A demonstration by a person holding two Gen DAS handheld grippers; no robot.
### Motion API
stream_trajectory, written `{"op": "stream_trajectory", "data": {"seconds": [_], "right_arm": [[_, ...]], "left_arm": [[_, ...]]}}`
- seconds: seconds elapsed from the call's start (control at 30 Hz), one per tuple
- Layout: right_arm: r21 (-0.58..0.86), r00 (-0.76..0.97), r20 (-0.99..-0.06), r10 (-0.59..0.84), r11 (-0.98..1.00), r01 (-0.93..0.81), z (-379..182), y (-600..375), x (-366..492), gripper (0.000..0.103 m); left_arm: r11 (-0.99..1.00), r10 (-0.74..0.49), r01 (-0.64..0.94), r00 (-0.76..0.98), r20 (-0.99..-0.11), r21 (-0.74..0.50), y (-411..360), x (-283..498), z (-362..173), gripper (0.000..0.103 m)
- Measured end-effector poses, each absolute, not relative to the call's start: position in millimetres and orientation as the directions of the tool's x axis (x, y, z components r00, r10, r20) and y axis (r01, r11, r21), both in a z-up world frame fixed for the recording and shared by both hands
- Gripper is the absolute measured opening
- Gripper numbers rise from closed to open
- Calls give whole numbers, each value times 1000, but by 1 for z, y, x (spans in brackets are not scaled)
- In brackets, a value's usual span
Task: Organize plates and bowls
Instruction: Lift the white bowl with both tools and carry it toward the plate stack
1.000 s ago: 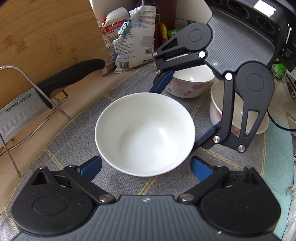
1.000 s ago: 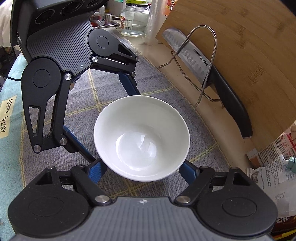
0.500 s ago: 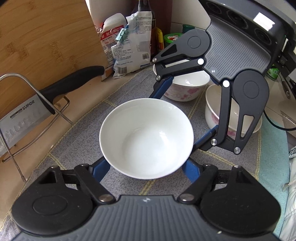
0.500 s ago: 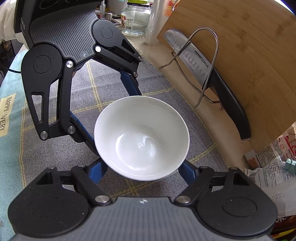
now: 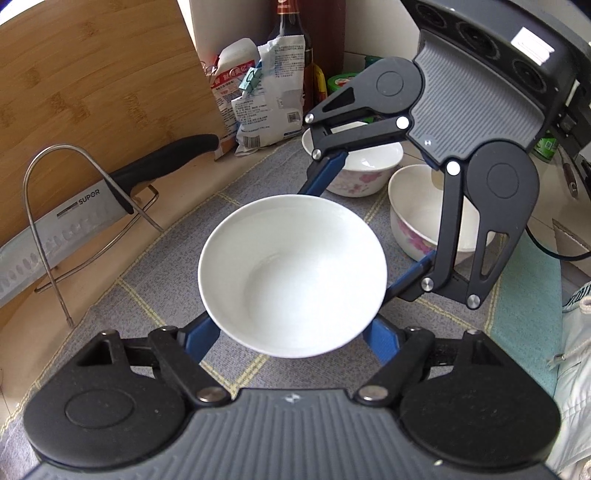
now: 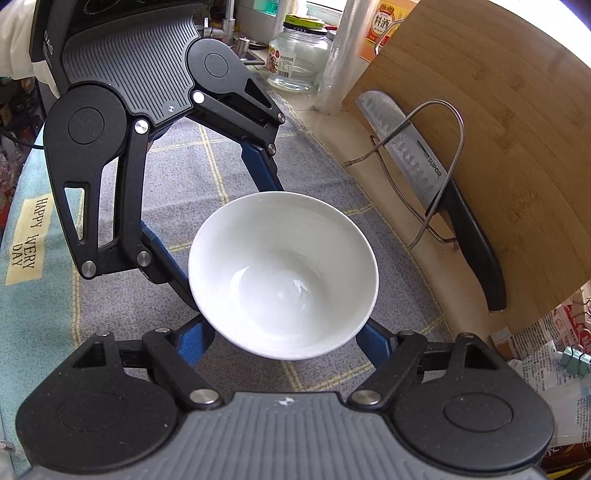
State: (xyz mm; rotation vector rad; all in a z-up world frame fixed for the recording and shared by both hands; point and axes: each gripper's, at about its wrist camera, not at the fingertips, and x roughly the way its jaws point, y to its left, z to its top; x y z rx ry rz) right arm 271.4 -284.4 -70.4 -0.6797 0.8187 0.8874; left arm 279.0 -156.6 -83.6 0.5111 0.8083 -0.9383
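A plain white bowl hangs a little above the grey checked cloth, held from two opposite sides. My left gripper is shut on it, its blue pads pressed under the near rim. From the far right, my right gripper clamps the bowl's other side. In the right wrist view the same bowl sits between the right gripper's blue pads, and the left gripper reaches in from the upper left. Two flowered bowls stand on the cloth beyond.
A knife rests in a wire rack against a wooden cutting board at the cloth's edge. Food packets and a dark bottle stand behind. A glass jar is at the far end. A teal cloth borders the grey one.
The left gripper's jaws, wide apart a second ago, have closed onto the bowl. Both grippers have since risen with the bowl, which has come up off the cloth.
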Motion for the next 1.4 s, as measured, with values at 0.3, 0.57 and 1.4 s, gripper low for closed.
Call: {"op": "stream_trajectory", "data": {"seconds": [0.3, 0.57, 1.4], "right_arm": [[-162, 350, -836, 423, 420, -893, -61, -248, 243, 86], [-166, 347, -837, 422, 409, -897, -58, -198, 220, 86], [-160, 322, -862, 391, 394, -905, -78, -108, 222, 86]], "left_arm": [[560, -482, 828, 364, -797, 39, -122, 240, -74, 83], [574, -464, 818, 373, -804, 49, -79, 215, -70, 83], [606, -431, 794, 385, -816, 55, 3, 198, -77, 83]]}}
